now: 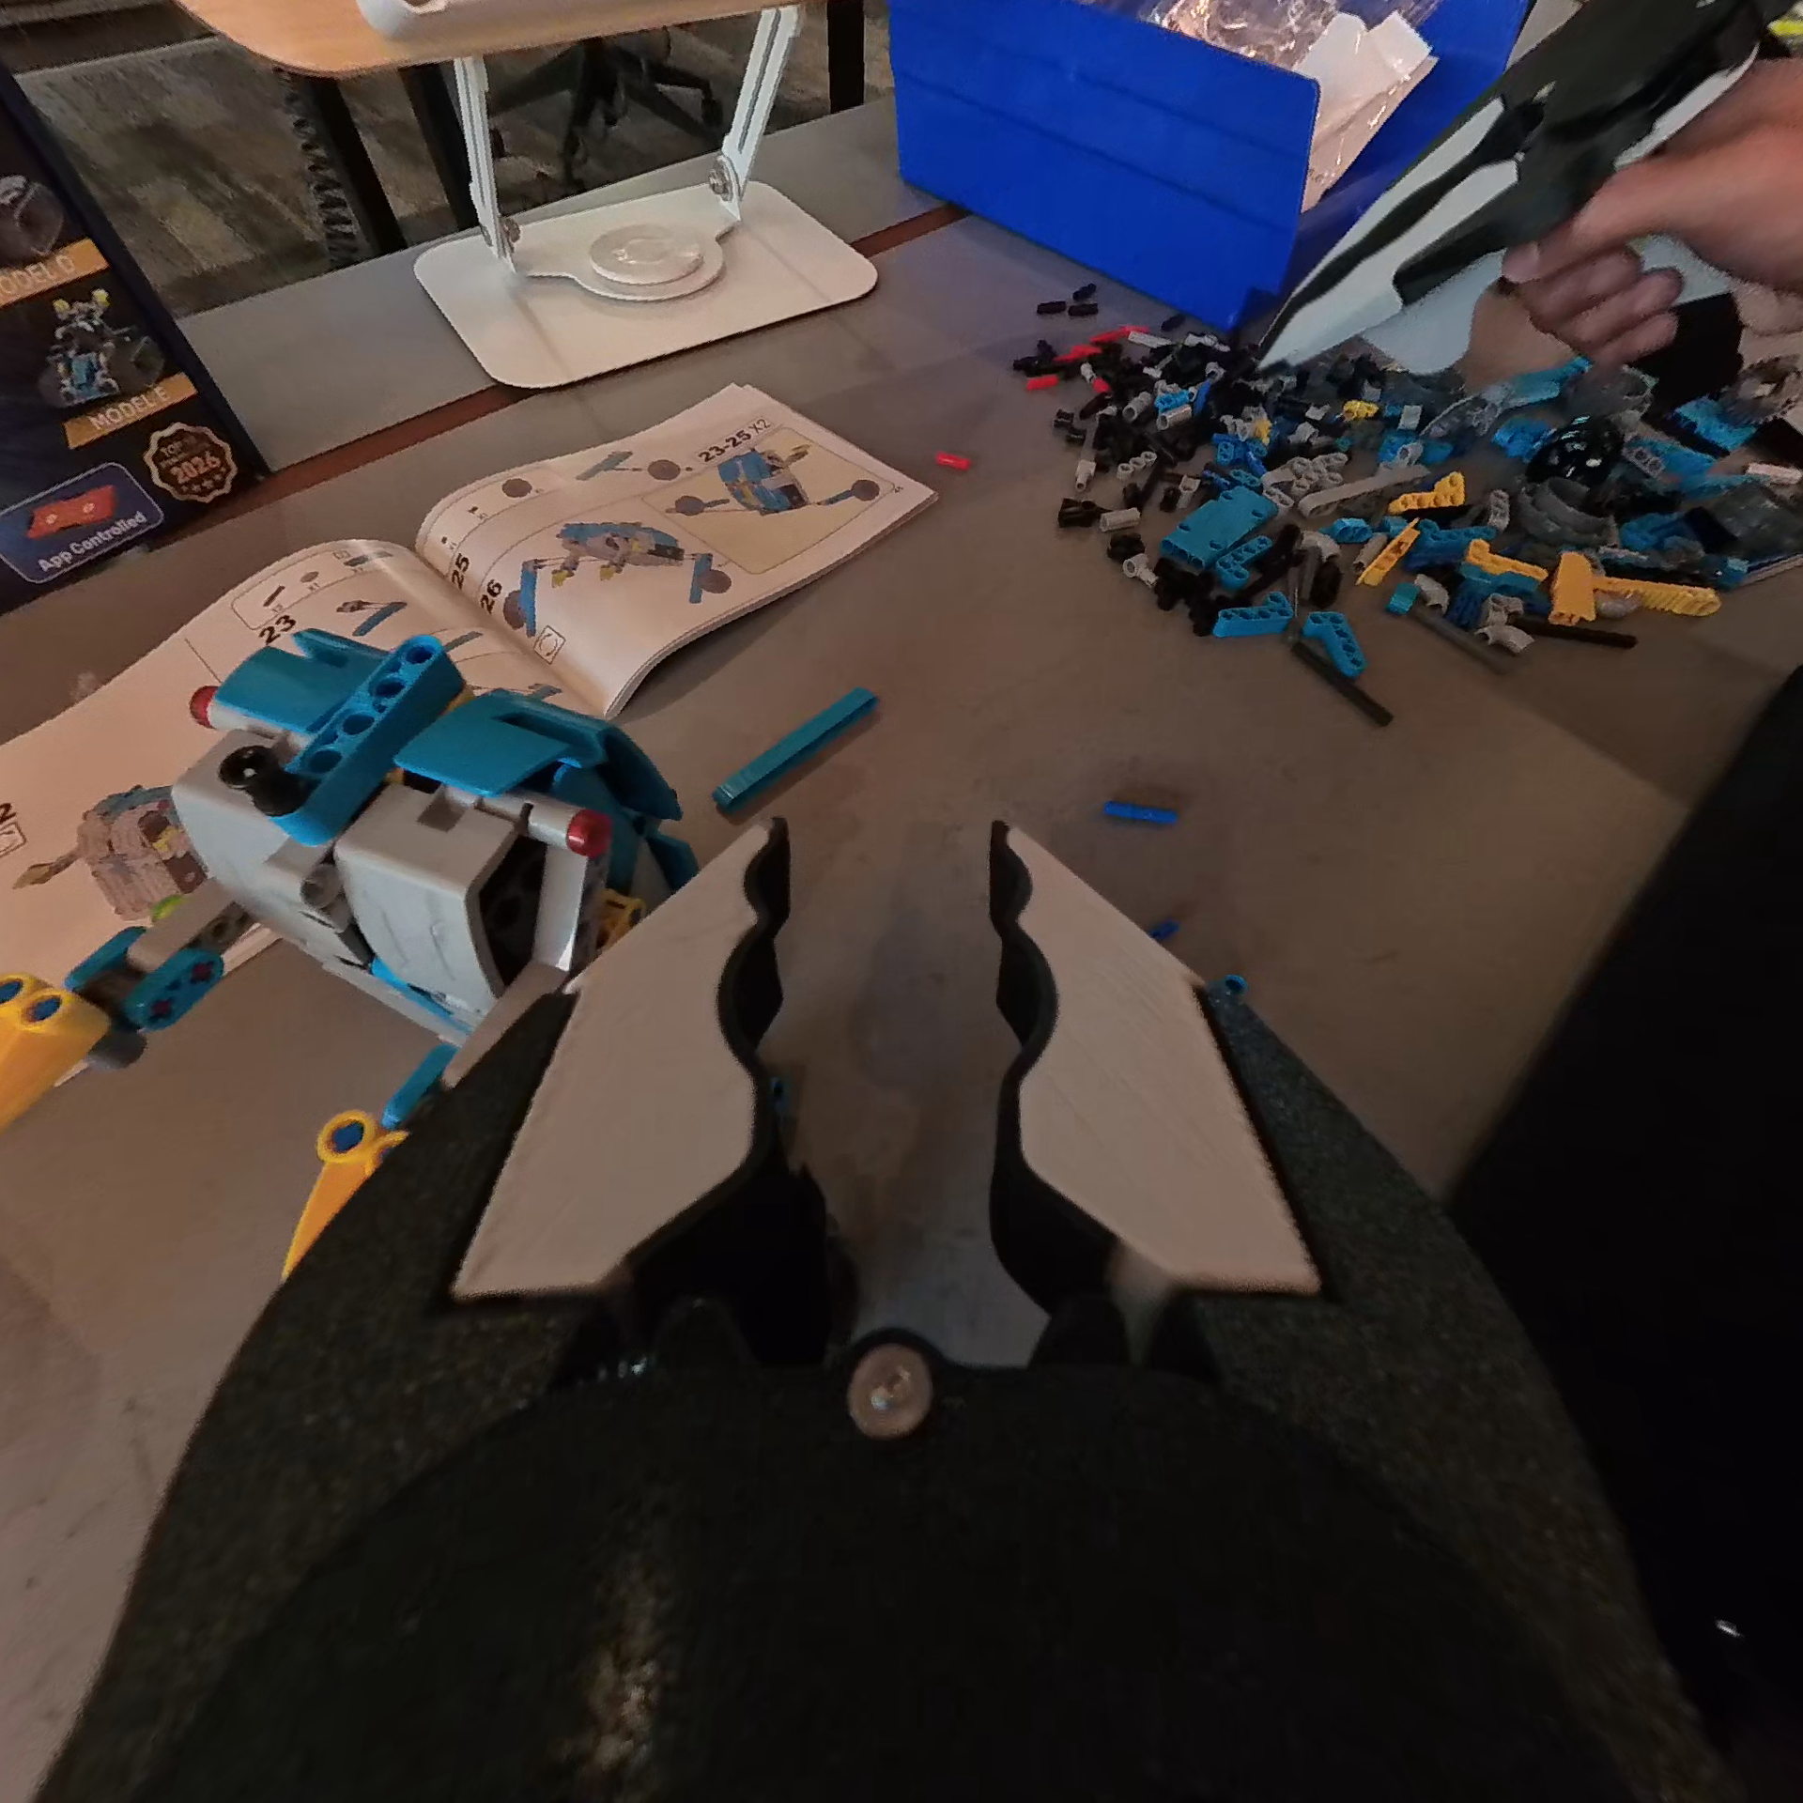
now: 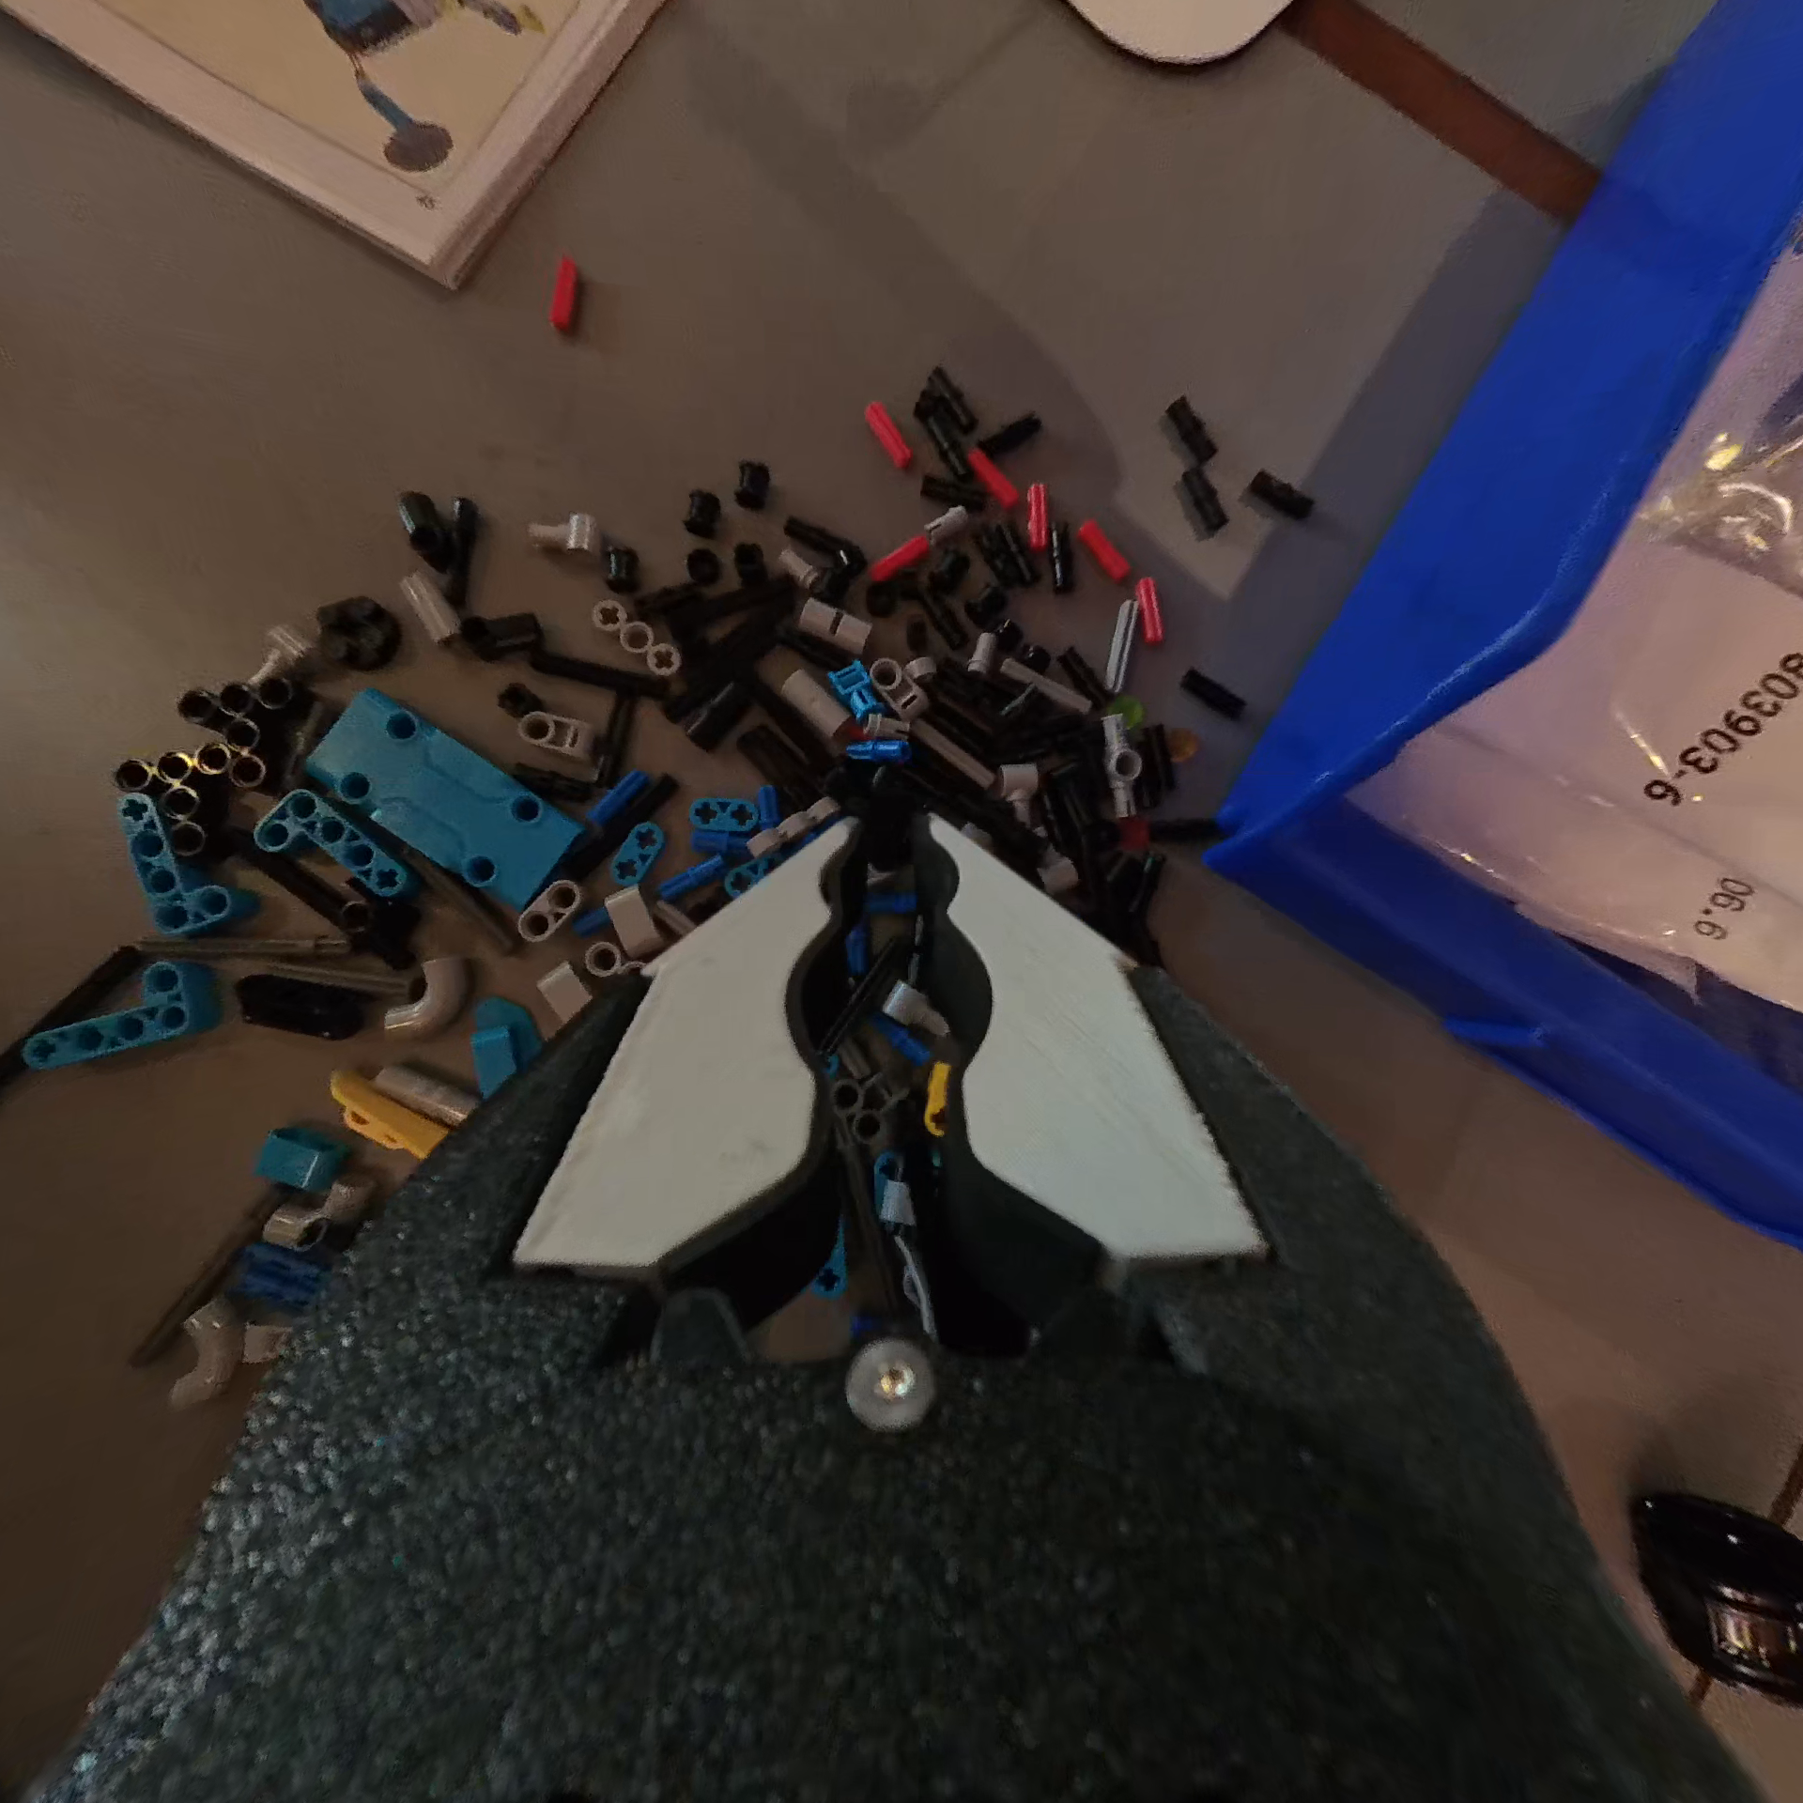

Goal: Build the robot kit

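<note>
- The left claw [image 1: 886, 839], with white fingers on a black grainy body, hangs wide apart above a bare patch of the grey-brown worktop [image 1: 976, 624], with nothing between its fingers.
- Just beside its left finger sits a part-built toy model of grey and turquoise plastic bricks [image 1: 410, 829], with red pin ends showing and yellow pieces at its near side.
- An open paper instruction booklet [image 1: 624, 546] lies flat behind the model; a long turquoise beam [image 1: 795, 746] rests on the worktop between booklet and claw, and a short blue pin [image 1: 1140, 812] lies near the right fingertip.
- The right claw [image 2: 886, 824], held by a person's hand [image 1: 1649, 263], is tipped down into a loose pile of small black, grey, turquoise, yellow and red plastic building pieces [image 2: 683, 702].
- Its fingers stand narrowly apart, with a small black piece [image 2: 883, 820] between the tips; the picture is too blurred to tell whether it is gripped or merely lying in the pile behind.
- A blue plastic storage bin [image 2: 1444, 605] holding clear plastic bags stands just beside the pile, on its far right.
- A single red pin [image 2: 564, 291] lies apart from the pile, toward the booklet.
- A white flat-based stand [image 1: 644, 283] rests at the far side of the worktop, with a dark printed box [image 1: 98, 390] upright at the left edge.
</note>
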A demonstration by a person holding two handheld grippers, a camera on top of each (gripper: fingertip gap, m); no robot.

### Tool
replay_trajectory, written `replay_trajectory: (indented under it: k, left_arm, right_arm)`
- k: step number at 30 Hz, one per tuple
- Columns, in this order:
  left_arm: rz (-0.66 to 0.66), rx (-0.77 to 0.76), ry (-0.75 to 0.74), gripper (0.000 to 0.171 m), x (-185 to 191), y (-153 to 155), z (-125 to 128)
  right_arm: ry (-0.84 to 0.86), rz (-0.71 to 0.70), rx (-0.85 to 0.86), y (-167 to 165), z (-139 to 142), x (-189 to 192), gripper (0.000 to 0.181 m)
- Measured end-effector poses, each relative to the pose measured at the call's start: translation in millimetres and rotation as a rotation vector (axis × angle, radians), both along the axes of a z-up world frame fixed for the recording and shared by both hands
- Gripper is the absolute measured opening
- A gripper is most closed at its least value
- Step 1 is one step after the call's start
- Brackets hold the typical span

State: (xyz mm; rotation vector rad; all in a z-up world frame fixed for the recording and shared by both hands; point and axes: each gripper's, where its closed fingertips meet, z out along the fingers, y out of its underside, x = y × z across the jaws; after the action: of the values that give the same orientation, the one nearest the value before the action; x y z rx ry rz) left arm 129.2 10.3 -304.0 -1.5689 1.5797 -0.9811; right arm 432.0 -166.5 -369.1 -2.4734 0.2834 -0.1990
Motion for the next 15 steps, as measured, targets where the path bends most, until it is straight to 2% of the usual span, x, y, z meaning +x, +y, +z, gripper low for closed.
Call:
replay_trajectory:
  k: [8, 12, 15]
  left_arm:
    - [-0.004, 0.021, 0.001, 0.041, -3, 4, 1]
    - [0.006, -0.003, -0.012, 0.041, -4, 5, 5]
    - [-0.013, -0.009, -0.019, 0.041, -2, 0, 7]
  right_arm:
    - [0.025, -0.012, 0.004, 3, -11, -5, 0.008]
    - [0.008, -0.041, 0.010, -19, 0, -20, 0.007]
    - [-0.008, -0.115, 0.037, -61, 20, -31, 0.008]
